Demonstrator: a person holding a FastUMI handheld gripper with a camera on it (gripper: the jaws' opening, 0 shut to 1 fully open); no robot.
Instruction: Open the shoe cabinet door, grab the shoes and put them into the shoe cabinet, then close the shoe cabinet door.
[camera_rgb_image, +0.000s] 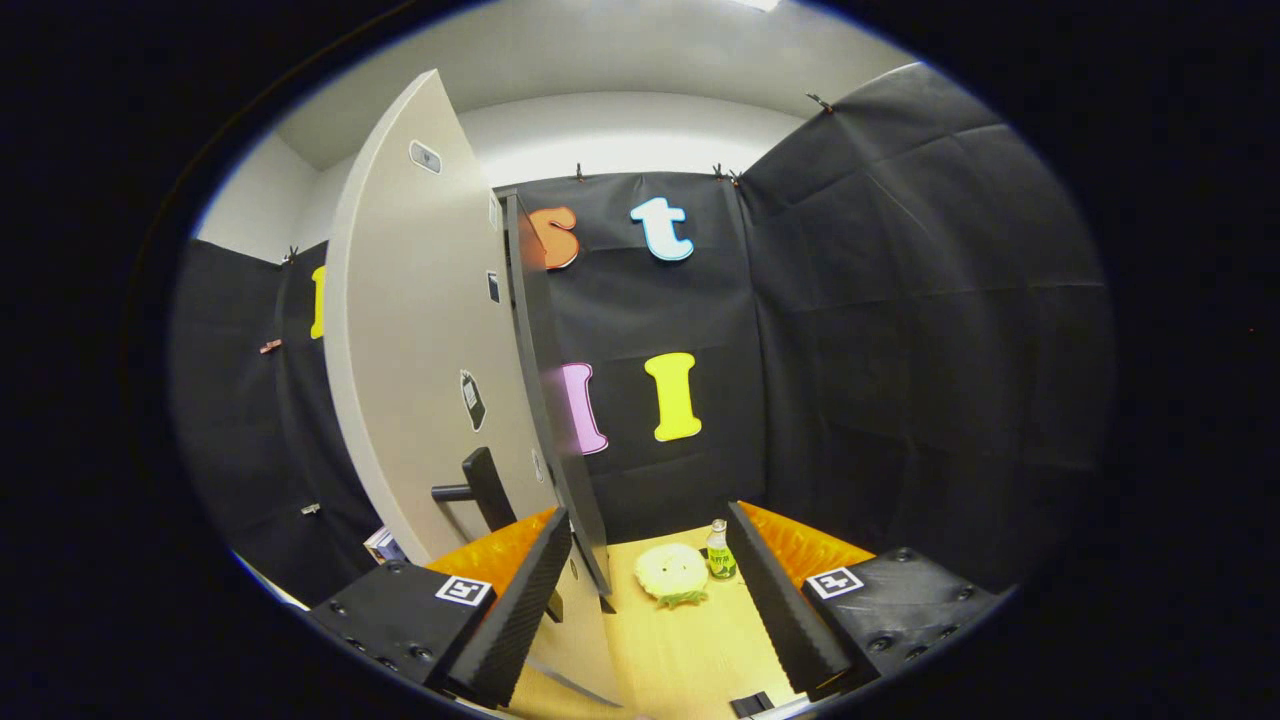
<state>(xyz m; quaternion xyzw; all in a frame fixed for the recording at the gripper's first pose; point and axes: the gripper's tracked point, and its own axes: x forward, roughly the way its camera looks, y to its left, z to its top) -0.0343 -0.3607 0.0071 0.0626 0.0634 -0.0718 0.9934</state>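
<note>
The shoe cabinet's pale door (420, 350) stands swung out on my left, tall and edge-on, with a black bar handle (485, 490) low on its face. A dark thin panel (545, 400) runs down just right of it, ending near my left finger. My gripper (650, 512) is open; the left finger (520, 600) sits right in front of the door's lower part, below the handle, and nothing is pressed between the fingers. A pale yellow fluffy shoe (672, 572) lies on the wooden surface (690, 650) just ahead, between the fingers.
A small green bottle (719, 552) stands upright right beside the shoe, close to my right finger (780, 590). Black cloth walls close the booth behind and to the right. A small dark object (750, 704) lies on the wood near me.
</note>
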